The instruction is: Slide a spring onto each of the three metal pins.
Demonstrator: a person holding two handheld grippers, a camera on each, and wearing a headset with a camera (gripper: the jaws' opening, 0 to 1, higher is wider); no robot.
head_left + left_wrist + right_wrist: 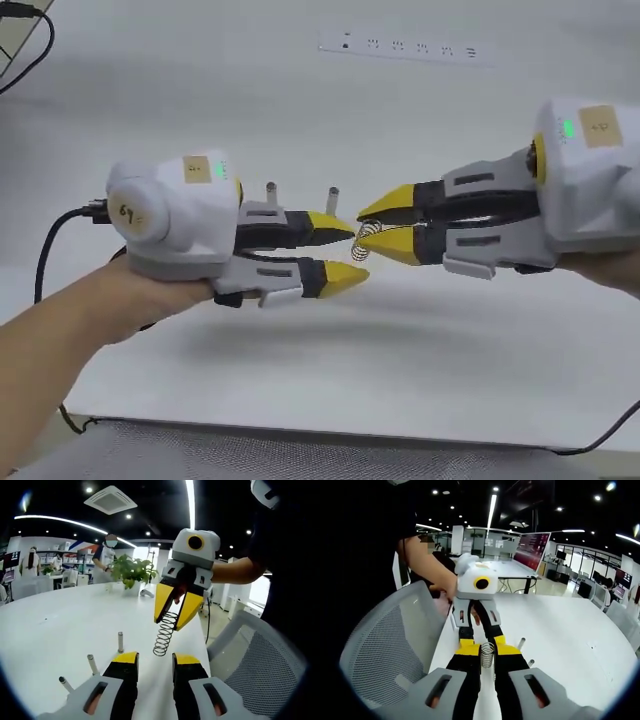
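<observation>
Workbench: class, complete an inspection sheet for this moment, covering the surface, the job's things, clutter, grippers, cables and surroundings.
surface: white table
job's things: three metal pins upright, no spring on any; one spring held above the table
clutter: power strip at the far side
grippers: left gripper open, empty; right gripper shut on the spring
cables: black cable trailing from the left gripper
surroundings: mesh chair, potted plant, people in the background
</observation>
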